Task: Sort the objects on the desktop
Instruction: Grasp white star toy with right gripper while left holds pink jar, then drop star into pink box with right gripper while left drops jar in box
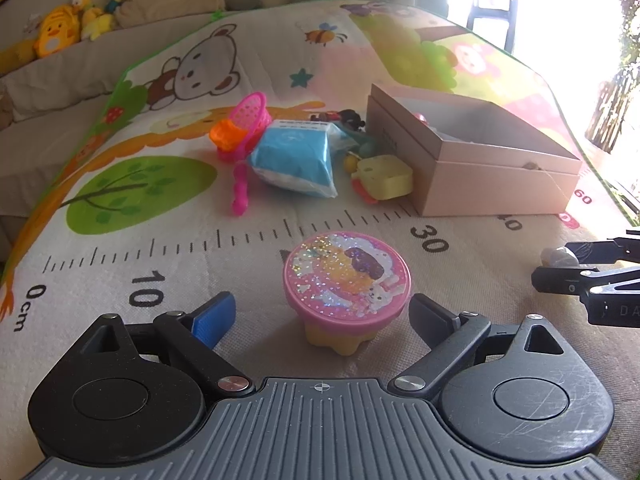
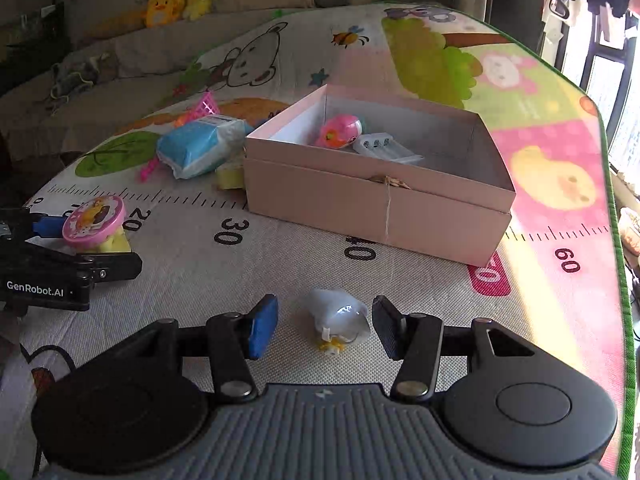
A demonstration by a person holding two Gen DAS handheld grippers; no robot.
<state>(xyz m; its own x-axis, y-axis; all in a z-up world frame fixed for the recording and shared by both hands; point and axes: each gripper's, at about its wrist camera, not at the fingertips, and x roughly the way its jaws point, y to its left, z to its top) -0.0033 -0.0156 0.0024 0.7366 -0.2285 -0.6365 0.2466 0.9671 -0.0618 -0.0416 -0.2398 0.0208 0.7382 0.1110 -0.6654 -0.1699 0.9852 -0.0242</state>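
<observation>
You had daylight blowing out the window (image 1: 560, 40) at upper right, washing the mat (image 1: 460, 60) nearby. Your right view was dimmer, the sofa (image 2: 60, 80) dark. Fisheye bending curved both edges.

Ahead of the grippers stands one pink box (image 2: 376, 204) holding two things: one pink toy (image 2: 340, 131) and one white case (image 2: 386, 148). One blue packet (image 1: 294, 156), one pink basket (image 1: 250, 118), one yellow cheese block (image 1: 386, 176), one glittery-lidded cup (image 1: 347, 280), one white shell (image 2: 339, 314).
</observation>
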